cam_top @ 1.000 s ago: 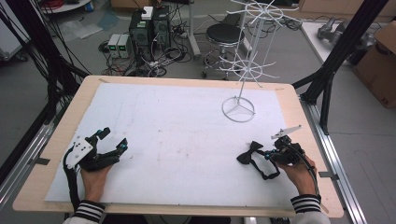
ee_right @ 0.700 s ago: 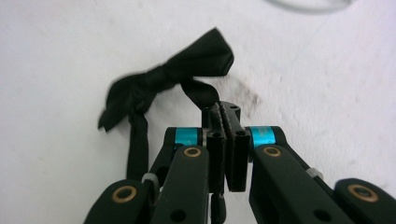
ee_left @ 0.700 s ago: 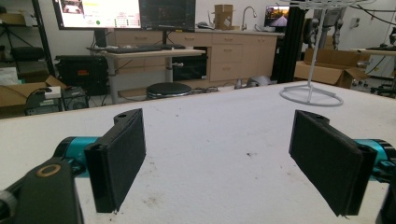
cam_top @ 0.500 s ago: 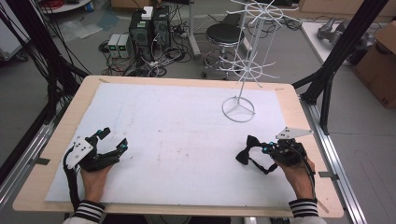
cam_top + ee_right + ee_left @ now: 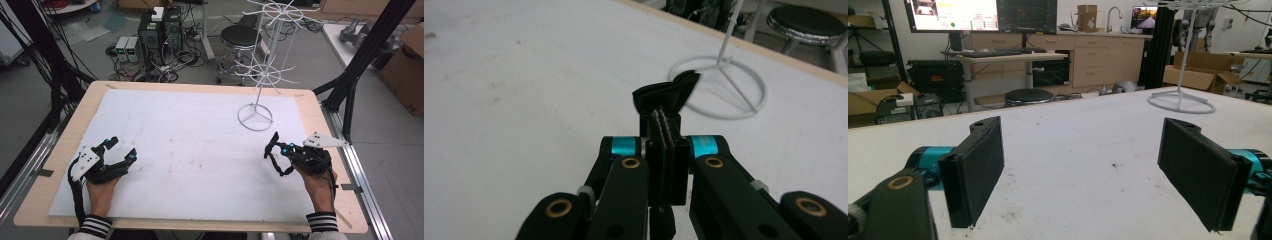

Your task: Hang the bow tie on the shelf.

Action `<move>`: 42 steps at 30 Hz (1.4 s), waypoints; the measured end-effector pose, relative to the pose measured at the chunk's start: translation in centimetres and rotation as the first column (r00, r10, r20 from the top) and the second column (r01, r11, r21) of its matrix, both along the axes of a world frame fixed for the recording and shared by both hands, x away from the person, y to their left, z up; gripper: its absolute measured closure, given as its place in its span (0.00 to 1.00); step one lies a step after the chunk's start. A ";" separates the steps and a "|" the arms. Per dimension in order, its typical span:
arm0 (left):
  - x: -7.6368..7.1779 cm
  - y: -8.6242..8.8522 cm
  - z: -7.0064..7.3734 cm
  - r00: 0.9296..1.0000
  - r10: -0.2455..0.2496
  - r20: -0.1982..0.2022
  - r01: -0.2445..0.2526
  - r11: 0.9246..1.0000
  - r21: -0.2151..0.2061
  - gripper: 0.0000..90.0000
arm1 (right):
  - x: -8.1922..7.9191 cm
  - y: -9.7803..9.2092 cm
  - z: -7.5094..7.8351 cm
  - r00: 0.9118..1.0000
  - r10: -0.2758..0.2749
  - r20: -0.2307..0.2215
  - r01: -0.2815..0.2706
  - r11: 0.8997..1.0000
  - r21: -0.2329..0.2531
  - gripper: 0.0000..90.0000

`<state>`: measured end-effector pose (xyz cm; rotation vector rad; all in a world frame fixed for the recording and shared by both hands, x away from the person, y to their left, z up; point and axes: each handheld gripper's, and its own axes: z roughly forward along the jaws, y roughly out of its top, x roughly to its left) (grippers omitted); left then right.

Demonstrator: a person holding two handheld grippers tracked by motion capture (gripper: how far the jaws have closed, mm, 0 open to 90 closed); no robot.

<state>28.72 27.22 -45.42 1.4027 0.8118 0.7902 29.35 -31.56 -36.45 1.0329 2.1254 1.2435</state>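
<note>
The right gripper (image 5: 663,131) is pinching a small black strap (image 5: 667,95) near the white wire rack (image 5: 256,116), seemingly carrying it there for hanging; the left gripper (image 5: 1083,170) is resting spread wide.

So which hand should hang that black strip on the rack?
Right. The right gripper is already shut on the black strip, with the rack base just ahead of it. The left gripper is open, empty and across the table.

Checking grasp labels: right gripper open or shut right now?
Shut. In the right gripper view the right gripper has its jaws pressed together on a small black strip, which sticks out past the tips.
</note>
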 end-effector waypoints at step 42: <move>0.0 0.0 0.0 1.000 -0.001 0.002 0.001 1.000 0.000 0.21 | 4.8 6.8 8.1 0.962 0.010 0.272 -0.067 0.977 0.204 1.00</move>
